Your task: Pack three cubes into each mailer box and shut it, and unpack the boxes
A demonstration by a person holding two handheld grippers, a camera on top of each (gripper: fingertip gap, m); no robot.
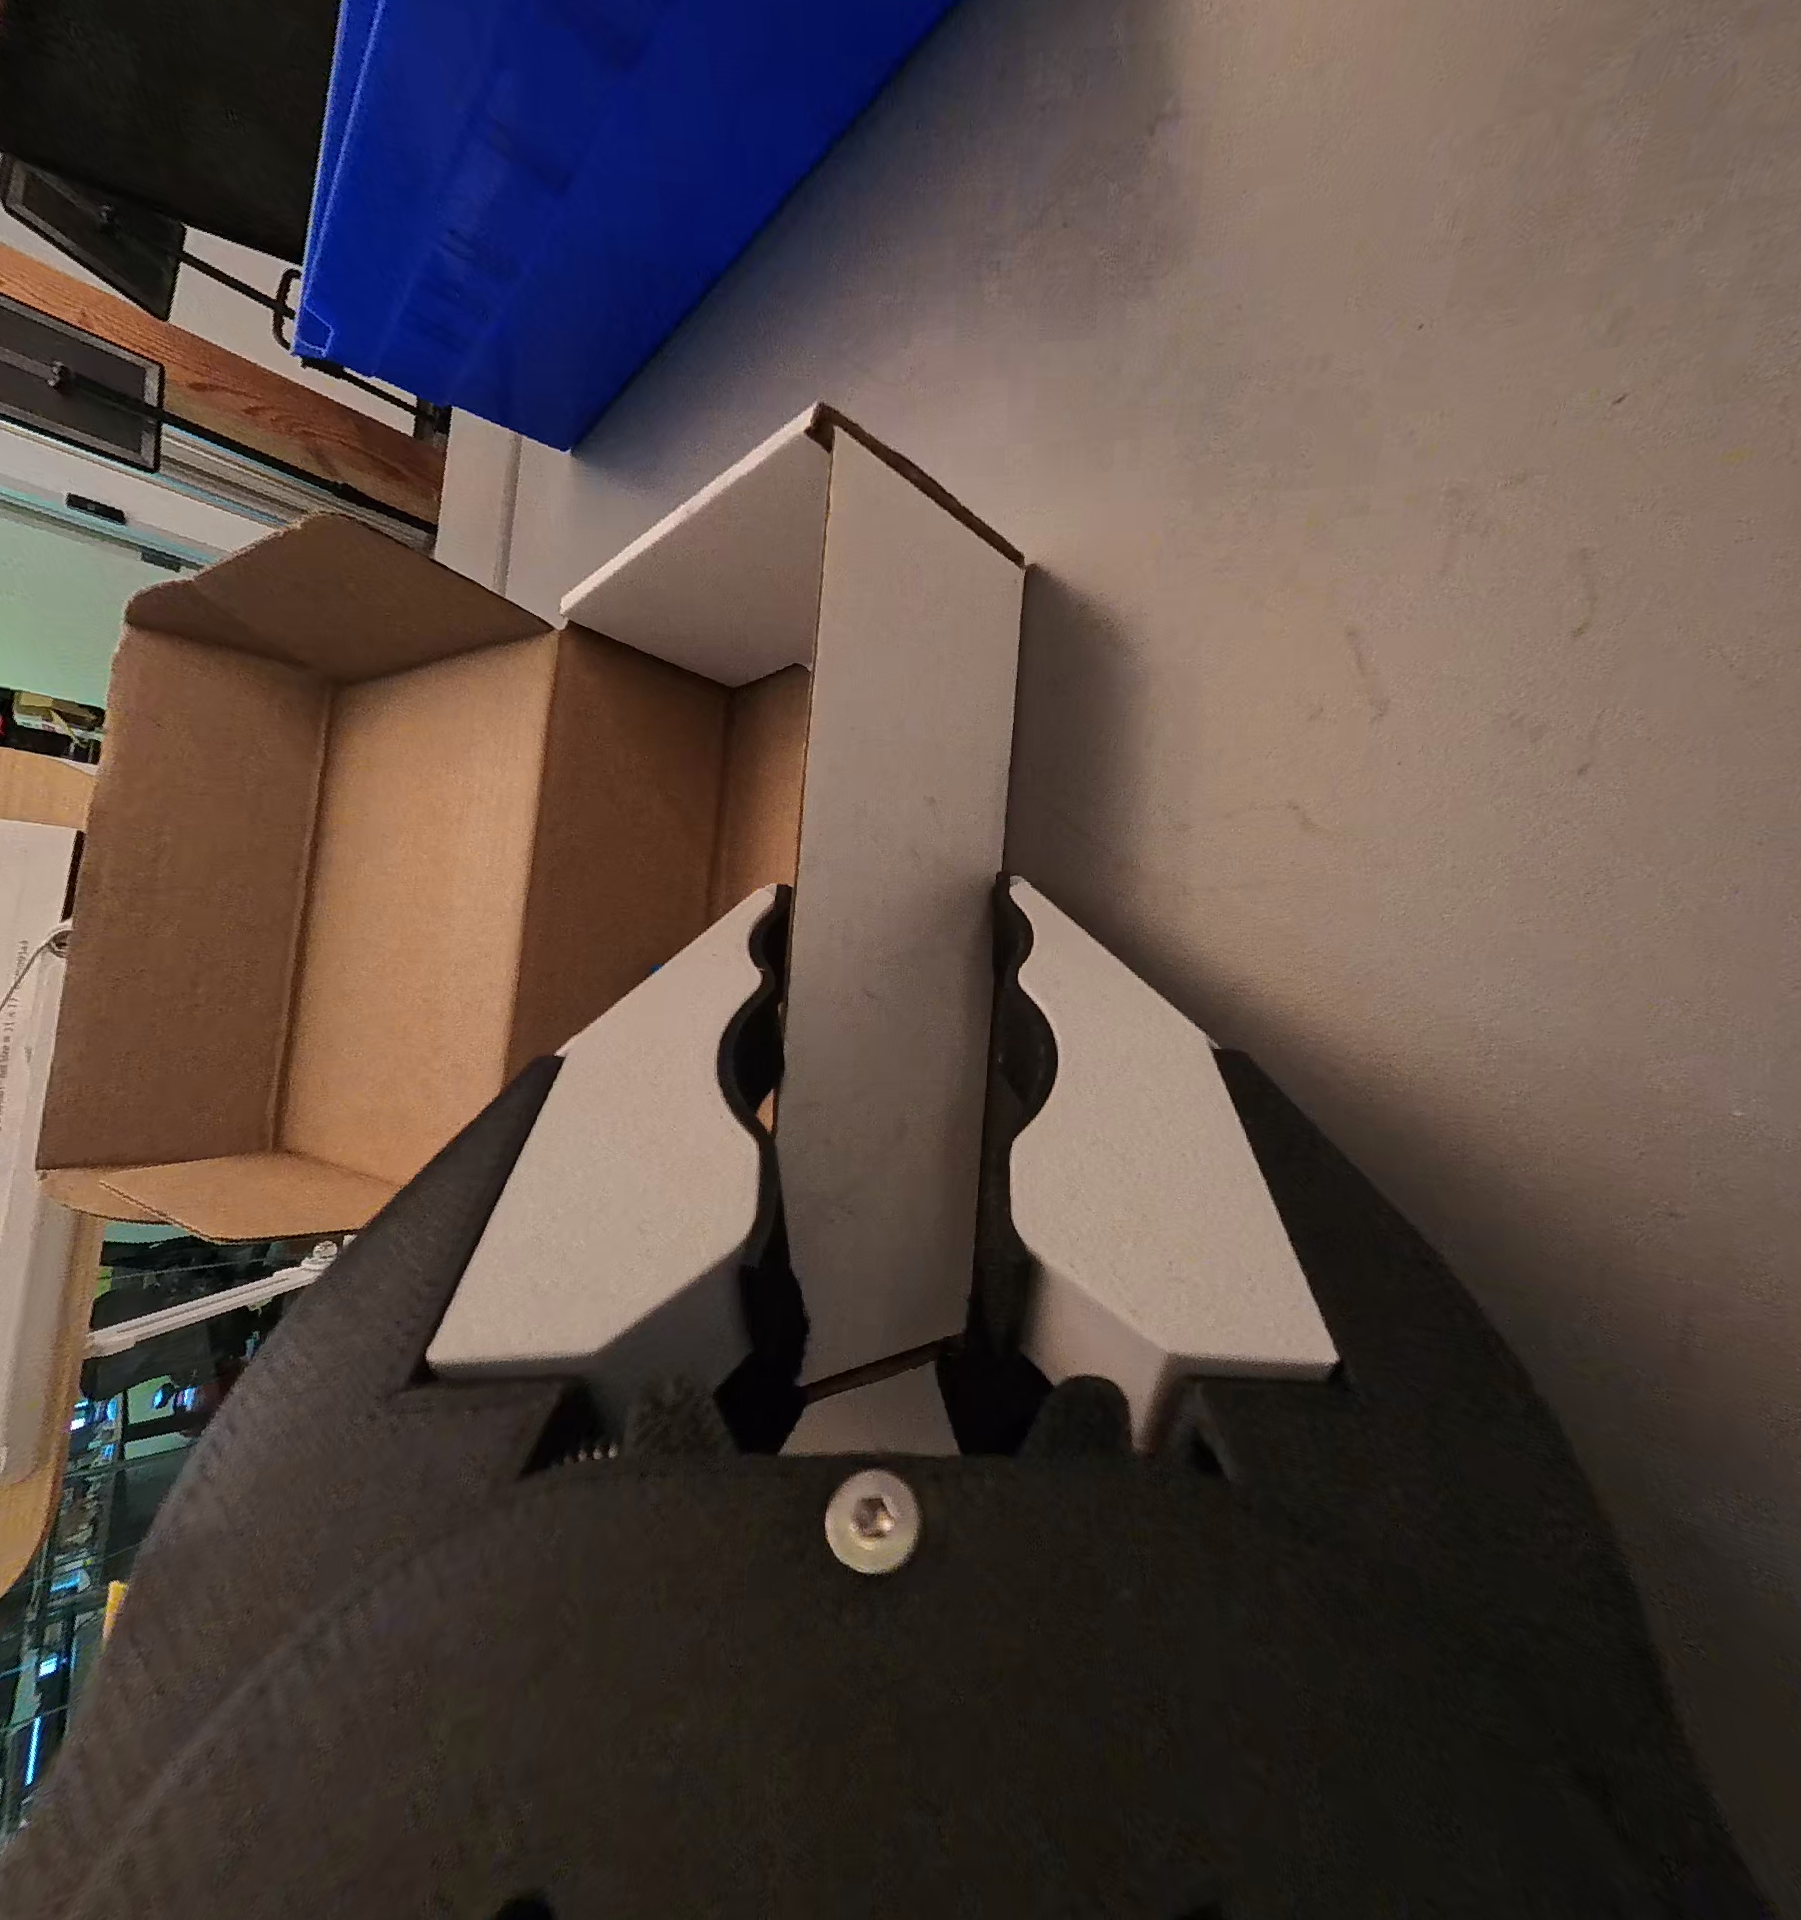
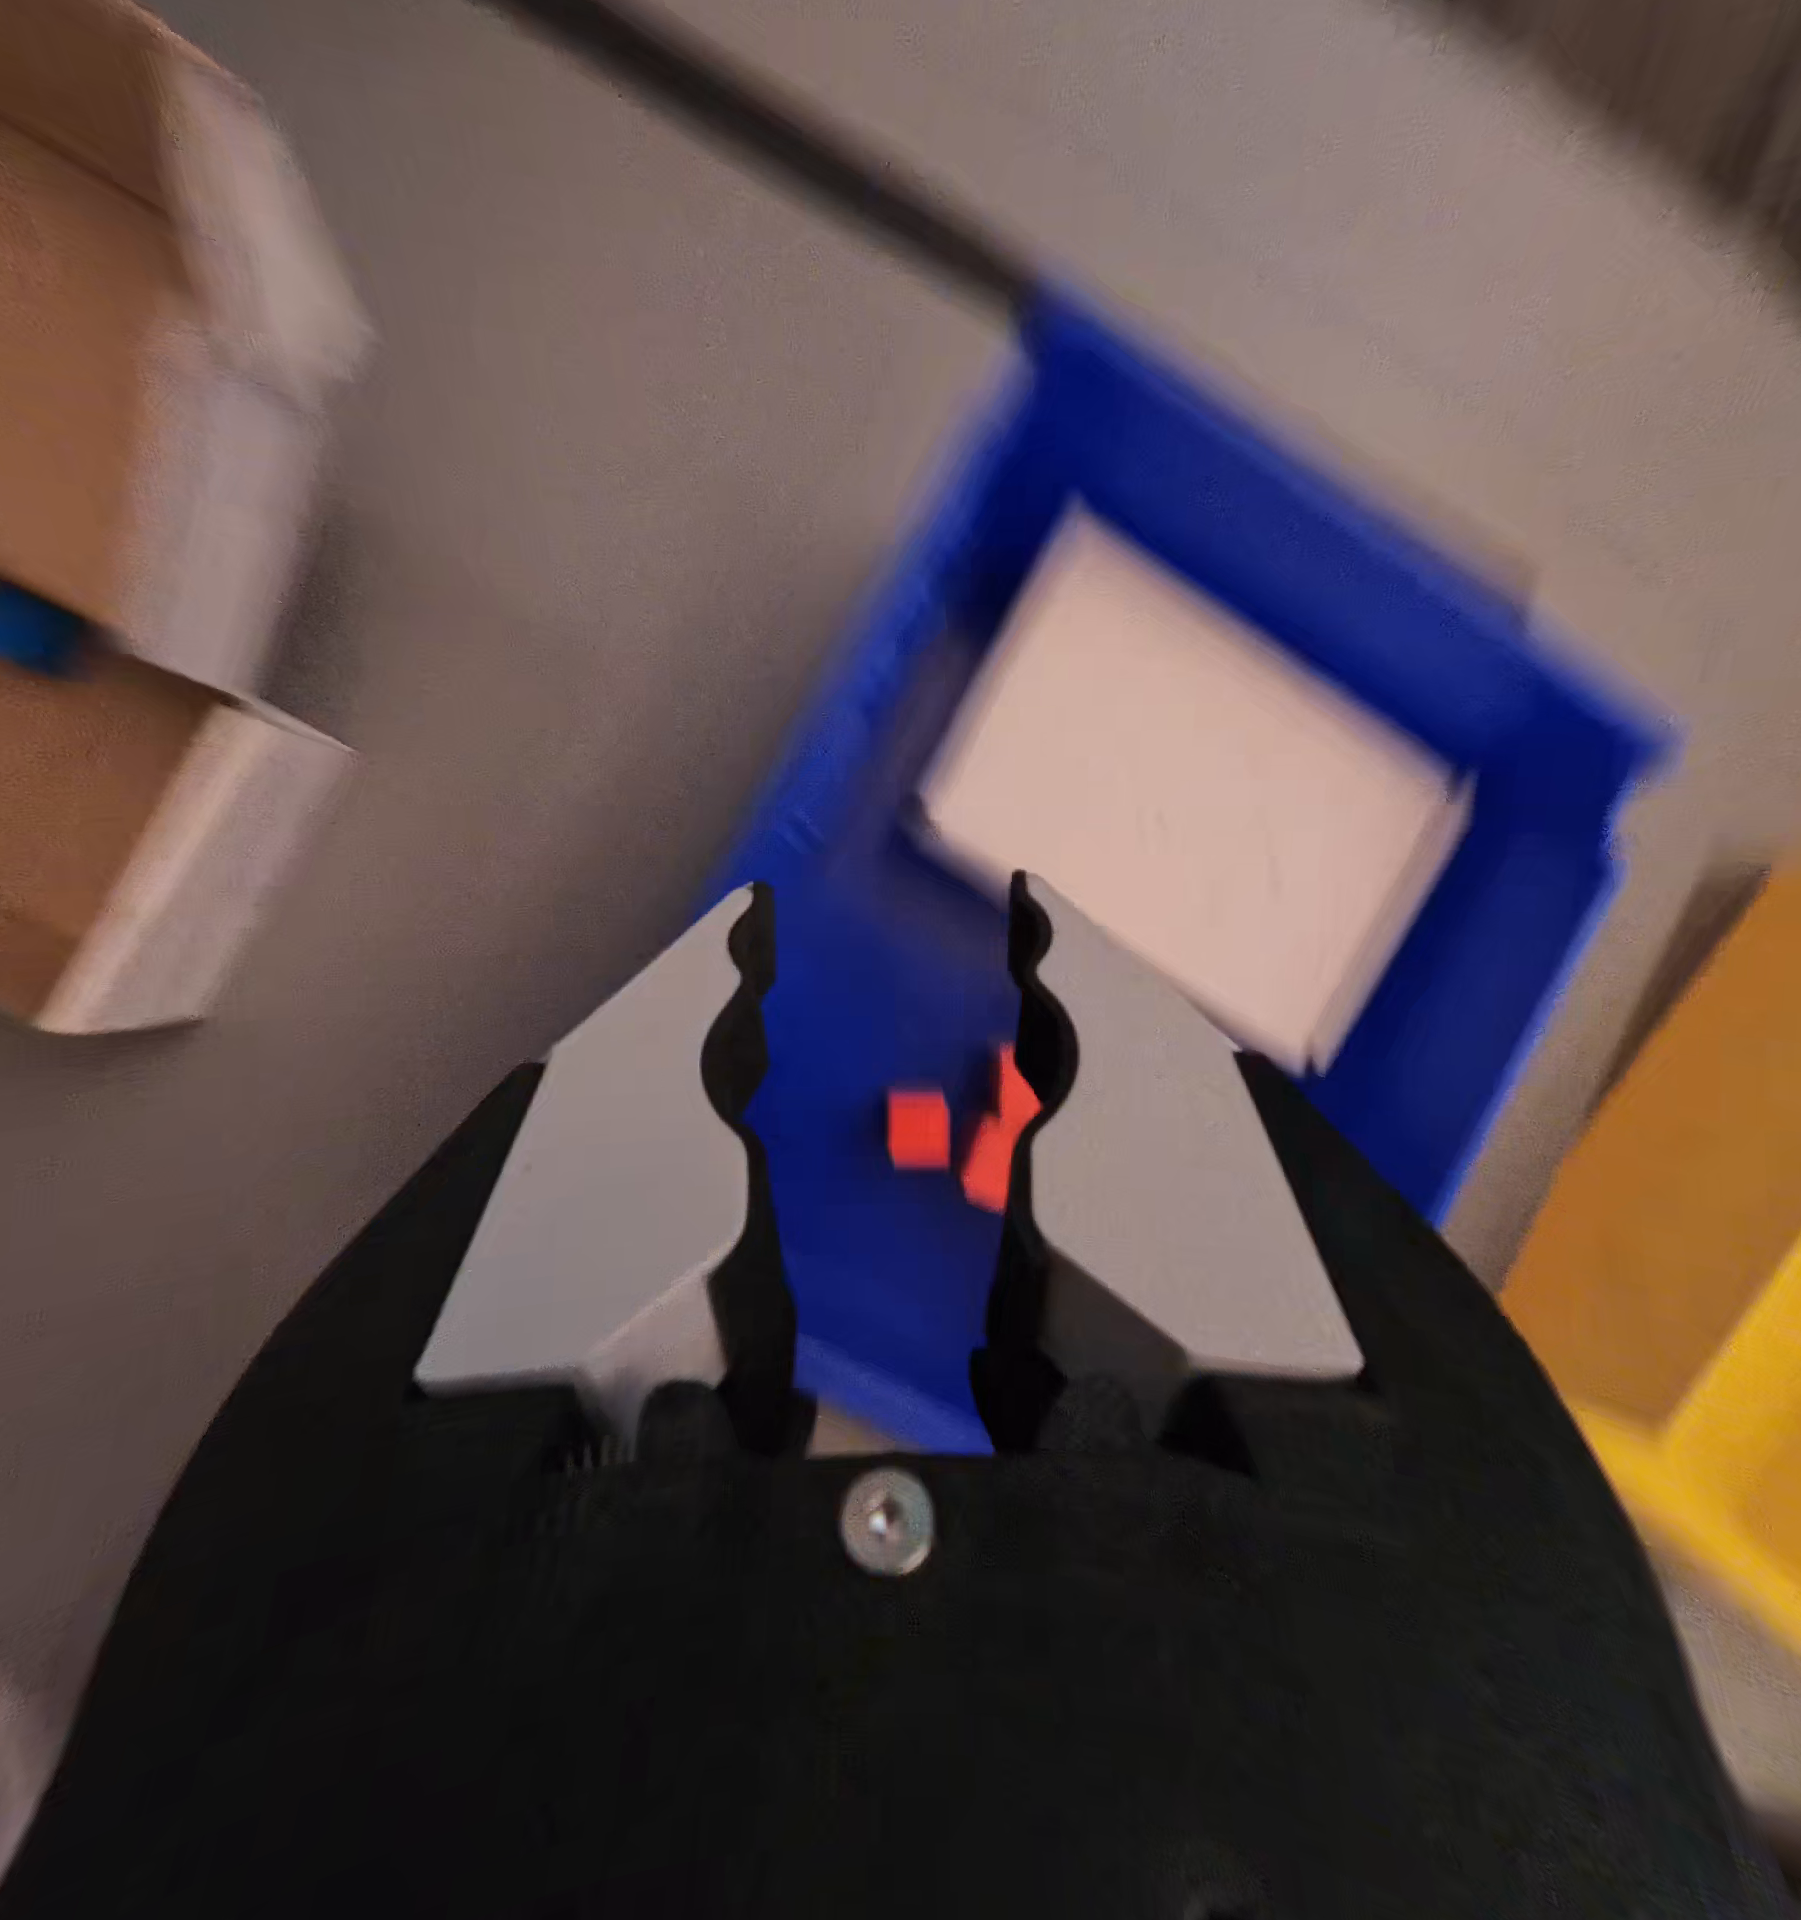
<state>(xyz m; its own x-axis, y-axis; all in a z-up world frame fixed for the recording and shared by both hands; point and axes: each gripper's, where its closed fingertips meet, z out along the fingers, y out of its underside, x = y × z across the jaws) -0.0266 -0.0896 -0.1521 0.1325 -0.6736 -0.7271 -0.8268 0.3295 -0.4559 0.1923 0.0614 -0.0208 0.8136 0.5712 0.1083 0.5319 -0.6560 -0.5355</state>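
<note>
My left gripper (image 1: 891, 899) is shut on the white front wall of an open mailer box (image 1: 906, 831). The box's brown inside and raised lid (image 1: 283, 862) lie to the left of the fingers; I see no cube inside from here. My right gripper (image 2: 891, 894) is open and empty, held above a blue bin (image 2: 1498, 665). In that bin lie a closed white mailer box (image 2: 1187, 779) and red cubes (image 2: 917, 1130) that show between my fingers. The open mailer box (image 2: 117, 623) appears blurred at the left of the right wrist view, with something blue (image 2: 13, 629) inside it.
The blue bin (image 1: 563, 208) stands on the grey table (image 1: 1447, 623) just behind the open box. A yellow bin (image 2: 1706, 1247) stands at the right of the blue one. The right wrist view is motion-blurred. Left tips to right tips: about 30 cm.
</note>
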